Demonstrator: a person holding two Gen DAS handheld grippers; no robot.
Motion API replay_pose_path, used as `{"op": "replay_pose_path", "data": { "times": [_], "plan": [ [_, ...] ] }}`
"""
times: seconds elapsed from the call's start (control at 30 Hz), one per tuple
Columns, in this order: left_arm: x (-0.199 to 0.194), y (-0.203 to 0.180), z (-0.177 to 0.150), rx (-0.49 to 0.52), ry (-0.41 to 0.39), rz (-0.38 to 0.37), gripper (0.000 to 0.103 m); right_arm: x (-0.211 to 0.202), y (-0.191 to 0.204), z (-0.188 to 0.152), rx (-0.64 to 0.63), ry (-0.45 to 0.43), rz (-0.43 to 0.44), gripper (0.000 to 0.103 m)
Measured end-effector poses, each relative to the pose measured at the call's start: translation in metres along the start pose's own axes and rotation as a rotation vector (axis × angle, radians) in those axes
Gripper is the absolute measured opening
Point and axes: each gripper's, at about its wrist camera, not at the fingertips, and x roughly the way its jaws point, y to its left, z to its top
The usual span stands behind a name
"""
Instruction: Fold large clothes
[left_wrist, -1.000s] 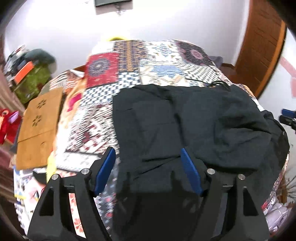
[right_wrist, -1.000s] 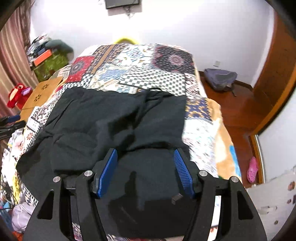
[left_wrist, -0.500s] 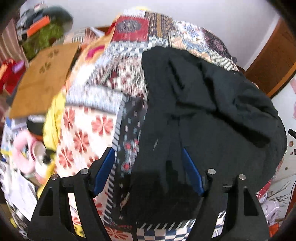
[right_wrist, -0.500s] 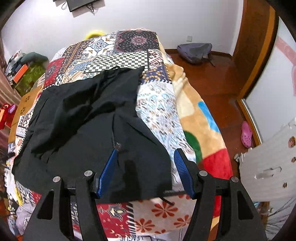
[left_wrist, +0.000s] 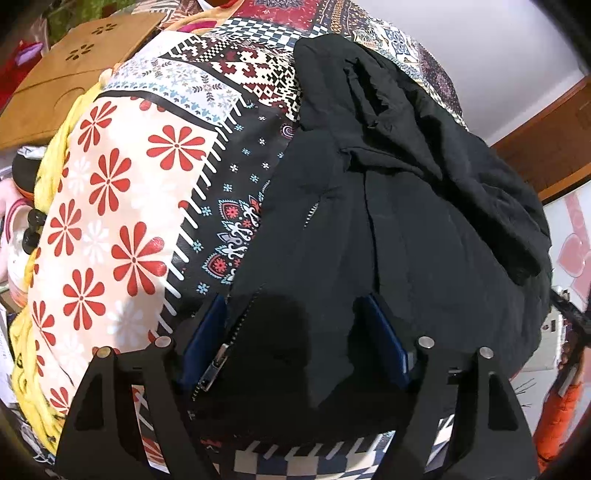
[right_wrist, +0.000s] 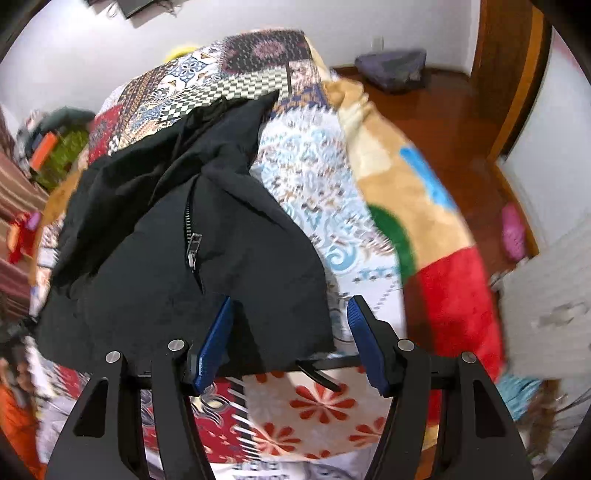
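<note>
**Left wrist view: jacket laid out, lengthwise fold yet to come**

Left wrist view showed the black jacket (left_wrist: 388, 221) spread on the patchwork bedspread (left_wrist: 122, 206), running from the near edge of the bed toward the far end. Its upper part looked already doubled over the body, with a rumpled ridge of cloth on the right. That much of the folding seemed done; the near hem still lay flat and unlifted, so the next fold and any tidying were left.

The left claw (left_wrist: 295, 343) stood over the near left corner, its jaws spreading wider, straddling the hem and a zip (left_wrist: 216, 363) without pinching either. In the right wrist view, the right claw (right_wrist: 288, 339) hung over the near right corner of the same garment (right_wrist: 192, 258), jaws parted about halfway, the corner of cloth between them but not clamped. A second zip pull (right_wrist: 194, 249) lay on top.

Both corners looked lined up for a grasp, by my judgement.
</note>
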Motion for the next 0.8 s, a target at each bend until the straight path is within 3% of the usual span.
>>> {"op": "replay_pose_path", "data": {
  "times": [0.1,0.23,0.3,0.37,0.43,0.6,0.8],
  "plan": [
    [-0.004,0.001,-0.002,-0.013,0.006,-0.047,0.073,0.000,-0.012,0.001,0.088,-0.017,0.095,0.060],
    [-0.013,-0.005,-0.014,0.014,0.000,-0.073,0.063,-0.006,-0.006,-0.002,0.083,-0.047,0.151,0.056],
    [-0.016,-0.006,-0.016,0.021,-0.002,-0.071,0.056,-0.012,-0.001,-0.005,0.061,-0.076,0.140,0.049],
    [-0.019,-0.010,-0.018,0.033,-0.002,-0.054,0.045,-0.016,0.001,-0.007,0.065,-0.093,0.144,0.029],
    [-0.024,-0.013,-0.019,0.049,-0.006,-0.038,0.035,-0.018,0.003,-0.008,0.070,-0.093,0.152,0.017],
    [-0.044,-0.022,-0.011,0.073,-0.059,-0.049,0.026,-0.027,0.022,0.004,0.008,-0.106,0.164,0.013],
    [-0.084,-0.043,0.020,0.077,-0.160,-0.169,0.025,-0.055,0.059,0.034,-0.133,-0.195,0.169,0.012]
  ]
}}
